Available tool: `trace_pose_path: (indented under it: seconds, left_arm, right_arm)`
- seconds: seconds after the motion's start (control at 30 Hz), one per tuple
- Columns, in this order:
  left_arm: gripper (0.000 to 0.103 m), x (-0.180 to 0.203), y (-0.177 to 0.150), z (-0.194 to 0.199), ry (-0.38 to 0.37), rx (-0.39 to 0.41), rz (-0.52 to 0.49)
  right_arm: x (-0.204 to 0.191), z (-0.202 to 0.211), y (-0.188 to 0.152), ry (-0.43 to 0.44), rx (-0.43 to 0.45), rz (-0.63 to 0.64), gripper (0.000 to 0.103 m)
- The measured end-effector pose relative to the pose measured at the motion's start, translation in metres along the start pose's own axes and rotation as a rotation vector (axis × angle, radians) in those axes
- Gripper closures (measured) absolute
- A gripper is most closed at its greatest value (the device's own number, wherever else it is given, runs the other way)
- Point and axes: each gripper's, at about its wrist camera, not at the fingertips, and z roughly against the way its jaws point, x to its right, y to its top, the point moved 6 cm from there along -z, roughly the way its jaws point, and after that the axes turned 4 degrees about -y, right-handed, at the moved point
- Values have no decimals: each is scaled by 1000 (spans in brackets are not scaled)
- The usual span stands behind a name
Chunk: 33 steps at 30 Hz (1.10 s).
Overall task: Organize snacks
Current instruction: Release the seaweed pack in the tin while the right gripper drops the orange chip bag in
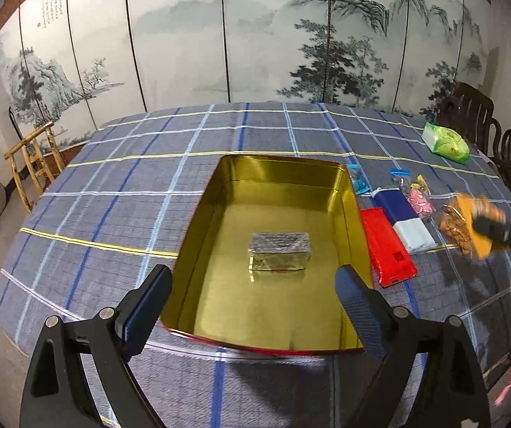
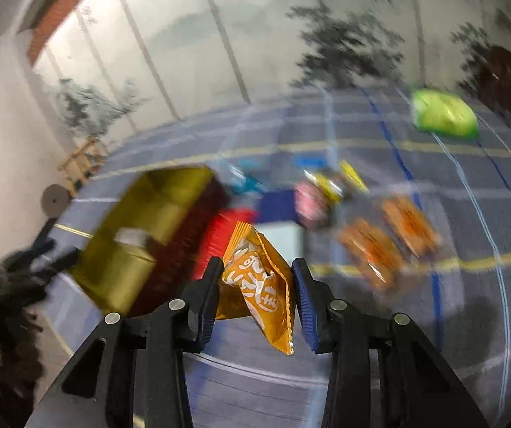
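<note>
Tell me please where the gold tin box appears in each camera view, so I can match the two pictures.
Left wrist view: the gold tin box fills the centre, just beyond the open left gripper, with a foil-wrapped packet inside.
Right wrist view: it sits blurred at middle left, left of the right gripper holding an orange snack packet.
Shared landmark: the green bag, far right in both.

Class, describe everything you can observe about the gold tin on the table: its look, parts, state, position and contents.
The gold tin is a wide, shallow rectangular box with rounded corners, shiny gold inside and red on its outer rim and wall. It looks like metal. It sits open and level on the checked tablecloth, no lid in sight. One foil-wrapped block lies on its floor near the middle. A red packet lies just outside its right wall. The left gripper hovers open above its near edge.
</note>
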Motion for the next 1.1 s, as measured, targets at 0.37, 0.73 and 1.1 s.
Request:
trace_pose_path:
  seconds: [0.37,0.73,1.1]
  left_arm:
    - [12,-16,3,7,72,2,-33]
    - [12,-35,-1,-18,102,-63,-30]
    - [12,-47,-6,-25,101,-81,-13]
  right_arm:
    - [-105,-96,60,226,-108,38,63]
    - [-134,-200,61,164,-257,41,62]
    - [-161,-218,69,181,-261,49,58]
